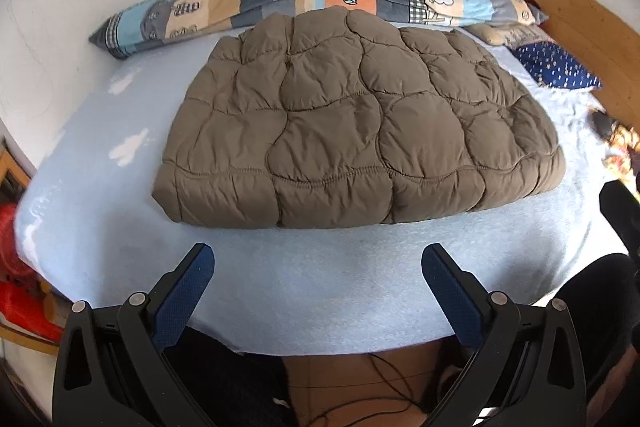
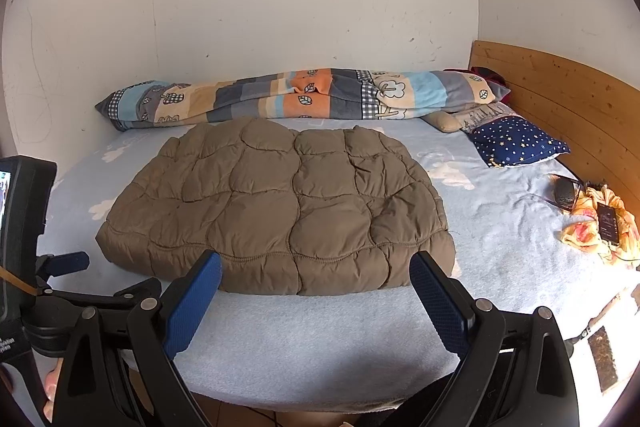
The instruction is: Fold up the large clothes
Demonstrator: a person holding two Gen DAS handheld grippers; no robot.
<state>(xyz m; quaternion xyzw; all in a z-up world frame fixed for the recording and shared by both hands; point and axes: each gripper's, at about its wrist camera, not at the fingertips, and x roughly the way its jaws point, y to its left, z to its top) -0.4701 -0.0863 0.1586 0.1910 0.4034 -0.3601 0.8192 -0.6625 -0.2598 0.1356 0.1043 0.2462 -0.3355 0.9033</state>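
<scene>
I see the bed with pale blue sheet, and the brown quilted jacket lying folded flat in its middle. A patchwork blanket is rolled along the wall behind, a starry pillow at the headboard. My left gripper and right gripper both hover spread apart, holding nothing, near the jacket's front edge.

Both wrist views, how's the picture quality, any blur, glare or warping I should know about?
Left wrist view: strong fisheye bowing of the bed, dark vignette corners, motion smear at the left edge, the brown quilted jacket sharp. Right wrist view: the same curvature bends the wooden headboard; soft daylight, no harsh glare, the jacket crisp, some blur at the lower right edge.
</scene>
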